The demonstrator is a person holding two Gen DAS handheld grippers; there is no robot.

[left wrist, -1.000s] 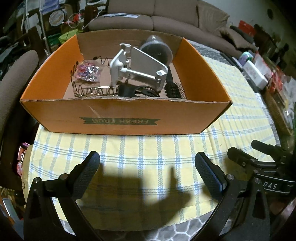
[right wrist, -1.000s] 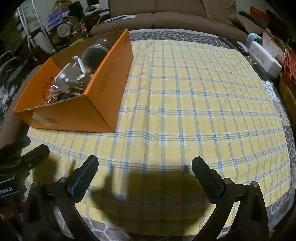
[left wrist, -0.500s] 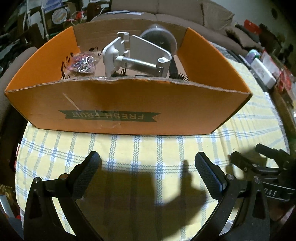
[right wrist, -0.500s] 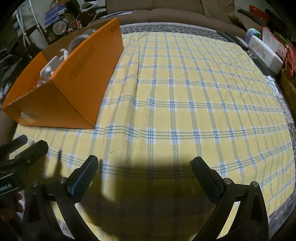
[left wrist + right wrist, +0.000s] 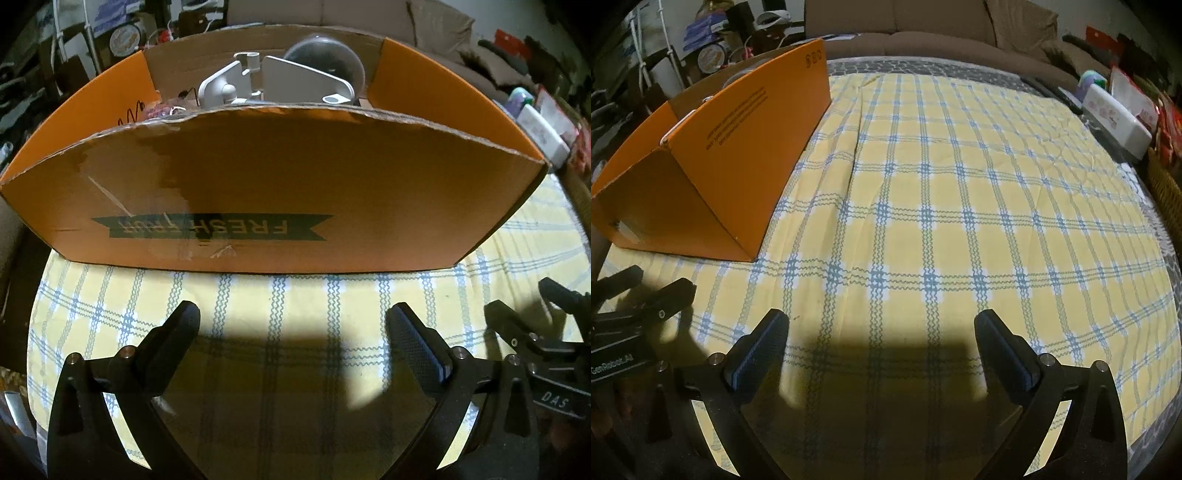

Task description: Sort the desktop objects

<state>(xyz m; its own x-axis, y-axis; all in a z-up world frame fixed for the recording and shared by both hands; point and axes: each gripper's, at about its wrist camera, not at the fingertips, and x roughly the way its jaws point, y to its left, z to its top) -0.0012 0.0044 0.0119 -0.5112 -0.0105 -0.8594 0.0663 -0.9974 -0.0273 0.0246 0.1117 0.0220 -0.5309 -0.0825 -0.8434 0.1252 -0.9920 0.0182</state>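
Left claw [image 5: 291, 317]: apart, empty, near box [image 5: 273, 177]
Right claw [image 5: 881, 326]: apart, empty, over cloth [image 5: 960, 206]
Box: holds white bracket [image 5: 258, 83], perhaps a dome

Orange box [image 5: 258, 177] fills the view; contents perhaps a white bracket [image 5: 236, 86].

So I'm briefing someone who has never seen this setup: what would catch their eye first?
The orange cardboard box fills the left wrist view, a white bracket and a dark dome poking above its rim. Right of it spreads the yellow checked tablecloth. The left gripper and right gripper are both open and hold nothing.
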